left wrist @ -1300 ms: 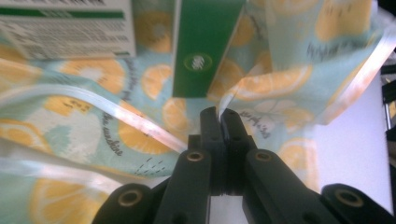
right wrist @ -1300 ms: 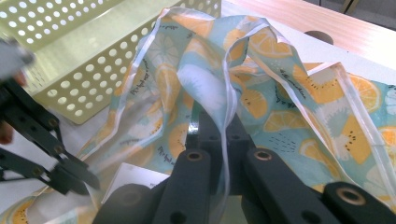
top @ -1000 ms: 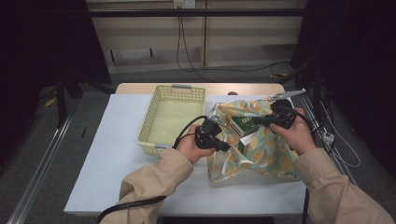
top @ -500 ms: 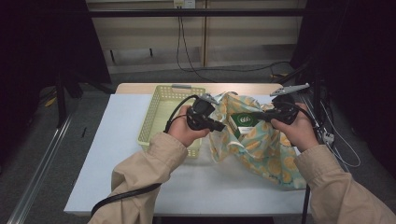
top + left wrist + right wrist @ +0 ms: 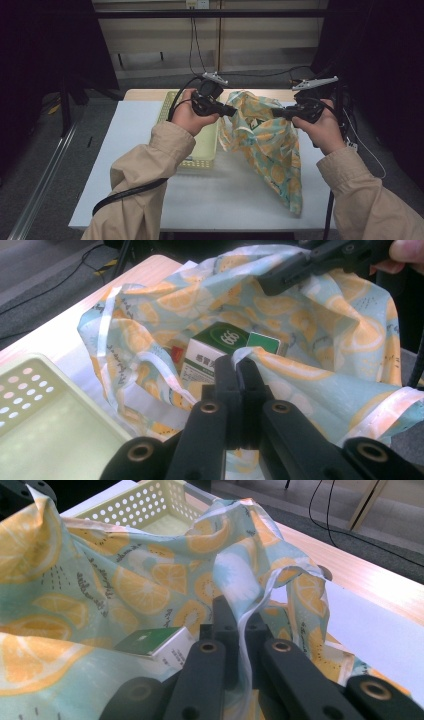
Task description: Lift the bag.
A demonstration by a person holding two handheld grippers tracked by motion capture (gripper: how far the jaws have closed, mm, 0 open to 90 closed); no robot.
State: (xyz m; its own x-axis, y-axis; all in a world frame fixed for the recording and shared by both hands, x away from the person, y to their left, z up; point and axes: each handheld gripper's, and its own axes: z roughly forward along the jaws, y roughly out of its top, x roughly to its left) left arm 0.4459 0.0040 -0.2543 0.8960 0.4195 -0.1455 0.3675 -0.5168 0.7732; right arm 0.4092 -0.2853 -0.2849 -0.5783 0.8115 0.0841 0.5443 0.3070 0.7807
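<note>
A: Item: lemon-print bag [image 5: 265, 145], held above the desk [image 5: 140, 130], beside the perforated basket [image 5: 200, 150]. Your left tongs [image 5: 232, 111] and right tongs [image 5: 276, 113] clamp its rim.

B: Risk: thin fabric slips; medicine box [image 5: 220, 352] could tumble out.

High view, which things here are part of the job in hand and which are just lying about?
In the job:
- fruit-print bag, held up by its rim
- left hand-held gripper, shut on it
- right hand-held gripper, shut on it
- green-and-white box inside

Lying about:
- yellow basket
- table
- floor cables
</note>
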